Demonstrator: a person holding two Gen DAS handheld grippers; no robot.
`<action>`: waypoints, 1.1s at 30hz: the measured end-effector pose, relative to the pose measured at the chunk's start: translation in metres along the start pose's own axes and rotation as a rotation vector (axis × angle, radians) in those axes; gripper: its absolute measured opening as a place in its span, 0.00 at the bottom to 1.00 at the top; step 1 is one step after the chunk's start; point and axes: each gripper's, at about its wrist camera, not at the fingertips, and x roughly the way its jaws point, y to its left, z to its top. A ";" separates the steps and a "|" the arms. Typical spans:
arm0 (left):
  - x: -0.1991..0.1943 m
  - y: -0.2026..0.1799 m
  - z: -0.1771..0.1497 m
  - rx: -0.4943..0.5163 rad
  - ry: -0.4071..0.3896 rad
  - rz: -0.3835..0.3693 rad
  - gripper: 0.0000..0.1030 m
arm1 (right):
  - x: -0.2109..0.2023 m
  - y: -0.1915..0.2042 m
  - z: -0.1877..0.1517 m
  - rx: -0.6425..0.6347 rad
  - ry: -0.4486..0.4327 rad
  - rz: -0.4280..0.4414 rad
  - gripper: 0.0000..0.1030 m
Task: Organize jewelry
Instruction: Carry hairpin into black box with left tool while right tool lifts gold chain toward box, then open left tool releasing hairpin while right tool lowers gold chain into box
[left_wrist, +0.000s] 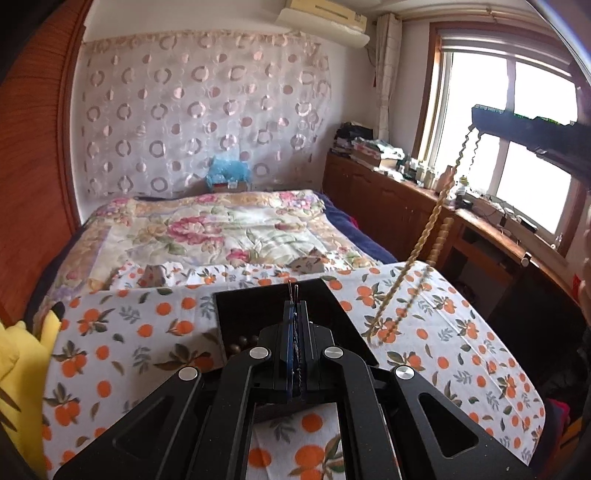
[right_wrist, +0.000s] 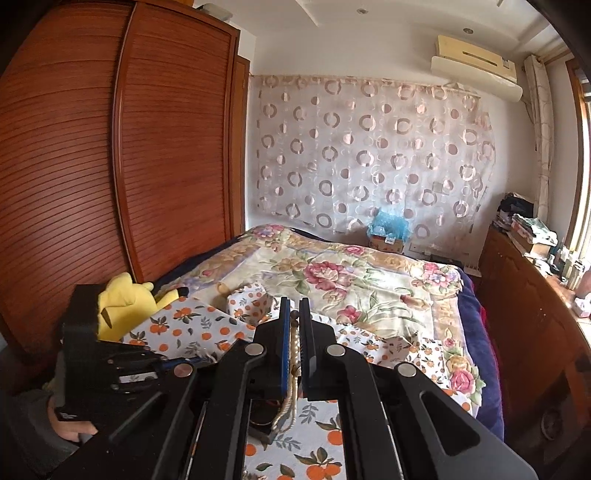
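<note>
Between the right gripper's (right_wrist: 294, 317) narrowed fingers (right_wrist: 284, 332) a twisted gold chain necklace (left_wrist: 424, 240) is pinched, its rope-like strands running down the slot between the blue pads. Seen from the left wrist, that gripper is lifted high against the window (left_wrist: 506, 122), and the chain hangs from it in a long loop whose lower end trails onto the orange-print cloth (left_wrist: 443, 332) near its right edge (the bottom of the loop is blurred).

The left gripper (left_wrist: 296, 306) has its fingers pressed fully together, with a thin pair of wire-like ends poking out past the tips; what they belong to I cannot tell. It sits over a black jewelry box (left_wrist: 258, 306) resting on the cloth toward its far edge, a few dark beads (left_wrist: 242, 341) showing inside at the box's left.

Beyond the cloth lies a floral quilt (left_wrist: 207, 229), with a yellow plush toy (right_wrist: 125, 306) at the cloth's left edge.
</note>
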 end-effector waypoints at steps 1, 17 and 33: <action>0.006 -0.001 0.000 -0.002 0.009 -0.005 0.01 | 0.001 -0.001 -0.002 0.002 0.003 -0.003 0.05; 0.004 0.020 0.003 0.010 0.031 0.070 0.02 | 0.018 0.004 -0.001 0.009 0.019 0.014 0.05; -0.022 0.033 -0.014 0.014 0.027 0.097 0.09 | 0.037 0.021 0.031 -0.047 -0.013 -0.002 0.05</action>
